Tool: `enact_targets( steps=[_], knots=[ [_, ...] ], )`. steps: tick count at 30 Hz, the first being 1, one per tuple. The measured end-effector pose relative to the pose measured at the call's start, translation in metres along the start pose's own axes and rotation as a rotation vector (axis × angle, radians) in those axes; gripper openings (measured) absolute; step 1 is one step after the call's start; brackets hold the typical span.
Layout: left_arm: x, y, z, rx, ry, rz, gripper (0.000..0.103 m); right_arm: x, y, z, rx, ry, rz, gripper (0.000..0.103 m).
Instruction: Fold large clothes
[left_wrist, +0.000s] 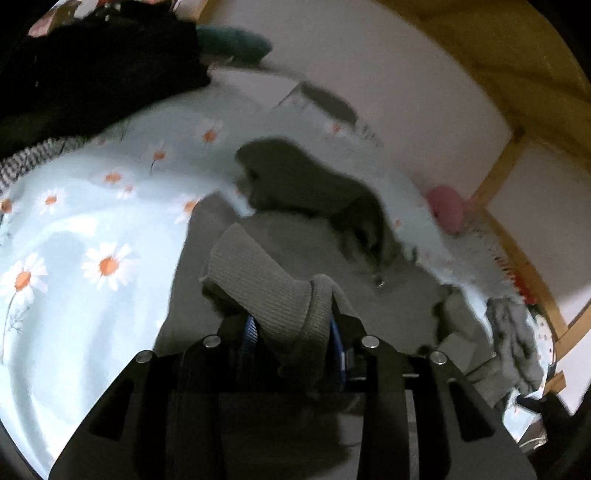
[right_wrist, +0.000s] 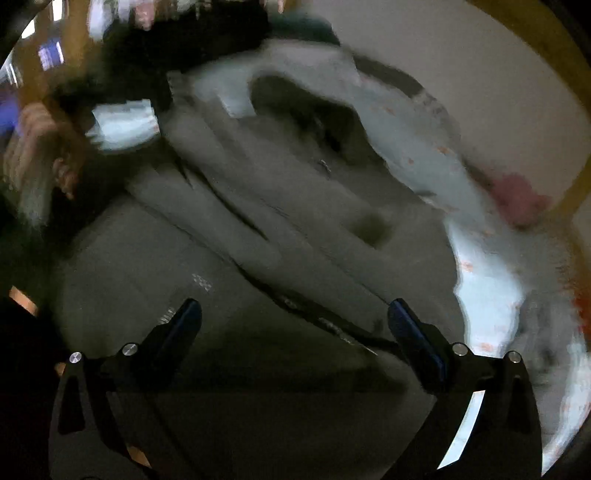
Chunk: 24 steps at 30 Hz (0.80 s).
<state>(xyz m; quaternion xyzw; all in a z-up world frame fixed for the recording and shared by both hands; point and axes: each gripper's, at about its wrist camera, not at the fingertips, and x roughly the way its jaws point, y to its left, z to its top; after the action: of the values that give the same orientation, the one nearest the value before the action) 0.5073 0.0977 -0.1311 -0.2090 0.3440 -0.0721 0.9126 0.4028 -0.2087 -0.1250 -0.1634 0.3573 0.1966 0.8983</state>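
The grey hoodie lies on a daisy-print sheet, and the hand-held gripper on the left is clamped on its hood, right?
Not the hood. The left wrist view shows the left hand-held gripper clamped on a ribbed cuff of the grey hoodie; the hood lies further off, on the daisy-print sheet.

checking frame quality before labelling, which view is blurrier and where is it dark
Right wrist view: heavy motion smear across the grey garment and the hand, only the right tool sharp, bottom dark. Left wrist view: milder blur, daisy sheet bright, ribbed cuff crisp, black clothes underexposed.
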Motion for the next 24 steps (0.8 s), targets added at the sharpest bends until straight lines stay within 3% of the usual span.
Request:
enact_targets(
  steps=[2,5,7,8,10,11,12,13,14,15,17,19,22,24],
  knots=[
    [0.002,0.006,-0.007,-0.007,0.009,0.007,0.032,-0.005,-0.035,0.016,0.127,-0.034,0.027,0.1],
    [-0.006,0.004,-0.014,0.028,-0.015,0.002,0.032,0.013,-0.117,0.046,0.33,-0.042,-0.058,0.1],
    [-0.01,-0.001,-0.017,0.064,-0.034,0.006,0.032,0.06,-0.175,0.065,0.415,0.117,-0.221,0.099],
    [-0.014,-0.003,-0.018,0.077,-0.047,0.004,0.032,0.083,-0.19,0.068,0.432,0.202,-0.209,0.099],
    [-0.027,-0.007,-0.018,0.105,-0.099,-0.014,0.032,0.151,-0.218,0.062,0.52,0.424,-0.003,0.085],
    [-0.033,-0.009,-0.018,0.124,-0.125,-0.023,0.032,0.174,-0.224,0.056,0.561,0.478,0.052,0.059],
    [-0.035,-0.012,-0.018,0.139,-0.138,-0.027,0.032,0.19,-0.227,0.049,0.606,0.508,0.084,0.049],
    [-0.036,-0.015,-0.017,0.161,-0.139,-0.028,0.032,0.195,-0.229,0.046,0.642,0.491,0.097,0.044],
    [-0.036,-0.017,-0.017,0.176,-0.138,-0.024,0.032,0.189,-0.231,0.046,0.671,0.449,0.11,0.025],
    [-0.037,-0.018,-0.018,0.18,-0.143,-0.025,0.032,0.179,-0.237,0.049,0.704,0.384,0.137,0.019],
    [-0.04,-0.017,-0.018,0.162,-0.157,-0.037,0.032,0.142,-0.259,0.053,0.803,0.149,0.203,0.018],
    [-0.041,-0.014,-0.022,0.154,-0.182,-0.014,0.032,0.124,-0.286,0.034,0.924,0.032,0.197,0.018],
    [-0.026,0.0,-0.032,0.119,-0.155,0.051,0.032,0.156,-0.295,-0.001,1.023,0.113,0.169,0.018],
    [-0.009,0.011,-0.041,0.103,-0.068,0.12,0.033,0.178,-0.29,-0.015,1.056,0.19,0.16,0.02]
  ],
)
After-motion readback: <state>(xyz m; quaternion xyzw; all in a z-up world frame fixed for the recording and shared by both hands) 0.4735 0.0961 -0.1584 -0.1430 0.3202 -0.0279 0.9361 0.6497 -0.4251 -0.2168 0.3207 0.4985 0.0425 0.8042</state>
